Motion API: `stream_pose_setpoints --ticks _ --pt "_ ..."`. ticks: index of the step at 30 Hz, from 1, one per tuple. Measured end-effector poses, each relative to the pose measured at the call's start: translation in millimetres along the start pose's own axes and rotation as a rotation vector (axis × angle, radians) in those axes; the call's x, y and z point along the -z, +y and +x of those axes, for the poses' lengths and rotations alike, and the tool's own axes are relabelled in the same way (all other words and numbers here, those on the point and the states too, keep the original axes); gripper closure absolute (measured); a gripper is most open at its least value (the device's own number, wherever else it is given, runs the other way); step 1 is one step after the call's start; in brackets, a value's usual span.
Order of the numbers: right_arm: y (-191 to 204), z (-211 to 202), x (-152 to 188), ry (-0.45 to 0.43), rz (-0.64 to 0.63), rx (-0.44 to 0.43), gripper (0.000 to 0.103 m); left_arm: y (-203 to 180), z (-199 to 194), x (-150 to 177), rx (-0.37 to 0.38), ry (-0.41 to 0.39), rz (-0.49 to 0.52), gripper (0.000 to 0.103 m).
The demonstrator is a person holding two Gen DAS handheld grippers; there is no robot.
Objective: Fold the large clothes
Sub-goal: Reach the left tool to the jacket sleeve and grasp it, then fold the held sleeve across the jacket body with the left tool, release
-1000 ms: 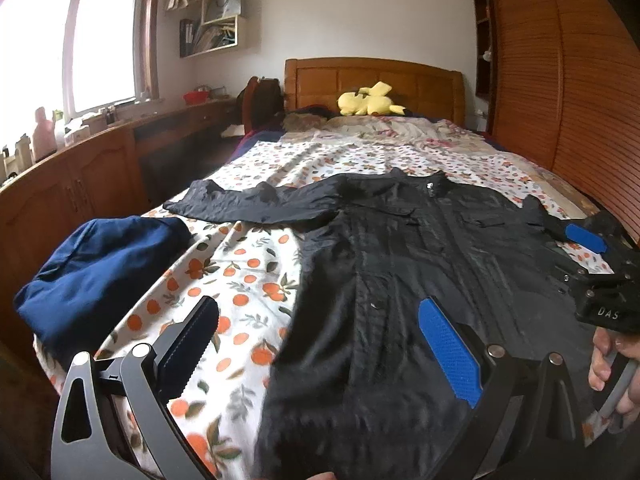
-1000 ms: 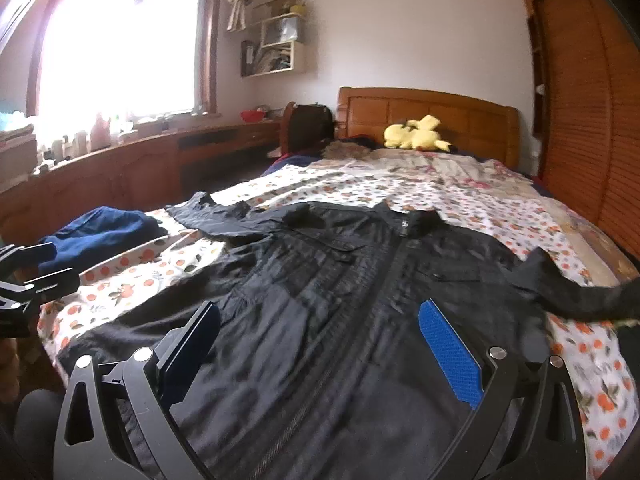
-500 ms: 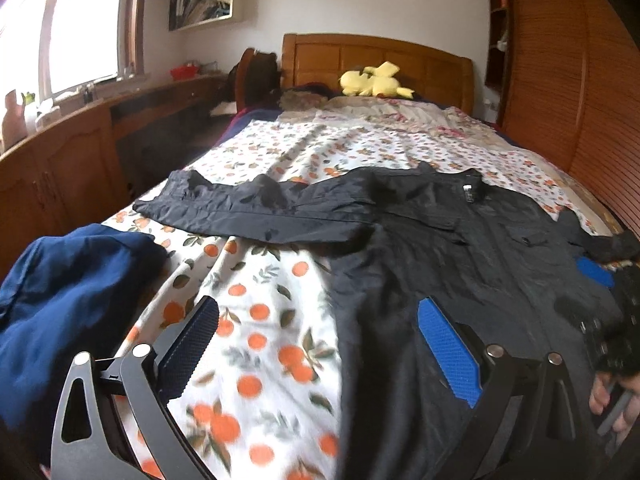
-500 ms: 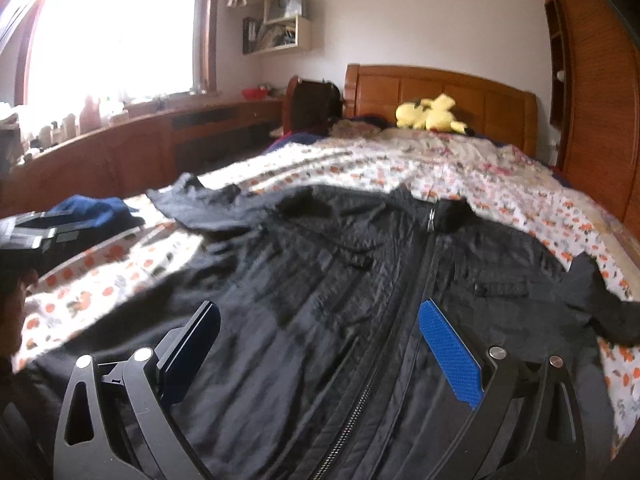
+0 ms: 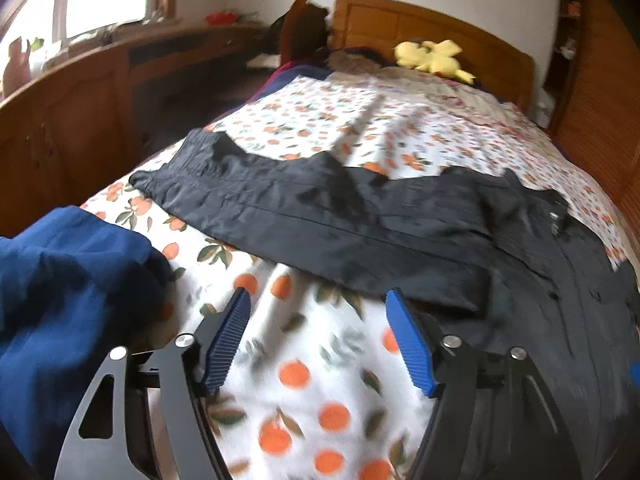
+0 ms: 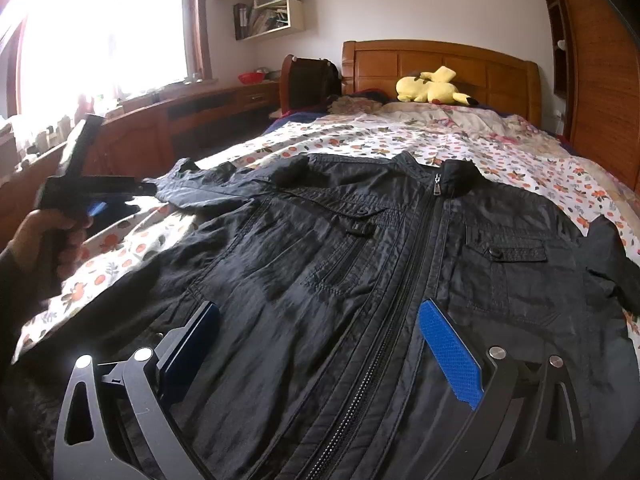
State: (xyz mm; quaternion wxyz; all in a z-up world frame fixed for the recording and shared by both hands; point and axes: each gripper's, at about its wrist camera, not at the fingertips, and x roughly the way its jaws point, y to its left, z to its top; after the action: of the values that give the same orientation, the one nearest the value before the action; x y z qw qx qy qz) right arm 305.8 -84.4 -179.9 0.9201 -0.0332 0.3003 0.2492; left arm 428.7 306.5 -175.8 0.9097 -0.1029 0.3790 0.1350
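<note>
A black zip-up jacket (image 6: pixel 380 248) lies spread front-up on the bed, its zipper closed. Its left sleeve (image 5: pixel 304 208) stretches out sideways over the orange-print sheet (image 5: pixel 304 376). My left gripper (image 5: pixel 318 304) is open and empty, low over the sheet just short of the sleeve's lower edge. It also shows at the left of the right wrist view (image 6: pixel 96 196), held in a hand. My right gripper (image 6: pixel 320 316) is open and empty, hovering over the jacket's lower front.
A dark blue garment (image 5: pixel 60 292) is heaped at the bed's left edge. A yellow plush toy (image 6: pixel 432 88) lies by the wooden headboard (image 6: pixel 440 64). A wooden counter (image 5: pixel 80 92) runs along the left under the window. A wooden wardrobe (image 6: pixel 600 80) stands to the right.
My left gripper has moved left and forward from the jacket's hem to the outstretched sleeve. My right gripper has moved forward and lower over the jacket's front. Both stayed open.
</note>
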Motion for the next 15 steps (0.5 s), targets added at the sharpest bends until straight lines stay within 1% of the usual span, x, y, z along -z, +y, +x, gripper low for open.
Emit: stream_pose_setpoints --ticks 2,6,9,11,15 --pt "-0.1 -0.1 0.1 0.001 -0.002 0.000 0.007 6.3 15.4 -8.1 -0.010 0.016 -0.023 0.034" --pt "-0.2 0.3 -0.3 0.000 -0.006 0.001 0.007 18.1 45.7 -20.3 -0.038 0.057 -0.067 0.039" --pt "-0.4 0.5 -0.5 0.000 -0.002 0.000 0.007 21.0 59.7 -26.3 -0.052 0.077 -0.091 0.039" --pt "0.4 0.4 -0.4 -0.001 -0.001 0.000 0.007 20.6 69.3 -31.8 -0.072 0.084 -0.085 0.039" --pt "1.4 -0.7 0.4 -0.008 -0.004 0.002 0.007 24.6 85.3 -37.1 -0.077 0.137 -0.115 0.039"
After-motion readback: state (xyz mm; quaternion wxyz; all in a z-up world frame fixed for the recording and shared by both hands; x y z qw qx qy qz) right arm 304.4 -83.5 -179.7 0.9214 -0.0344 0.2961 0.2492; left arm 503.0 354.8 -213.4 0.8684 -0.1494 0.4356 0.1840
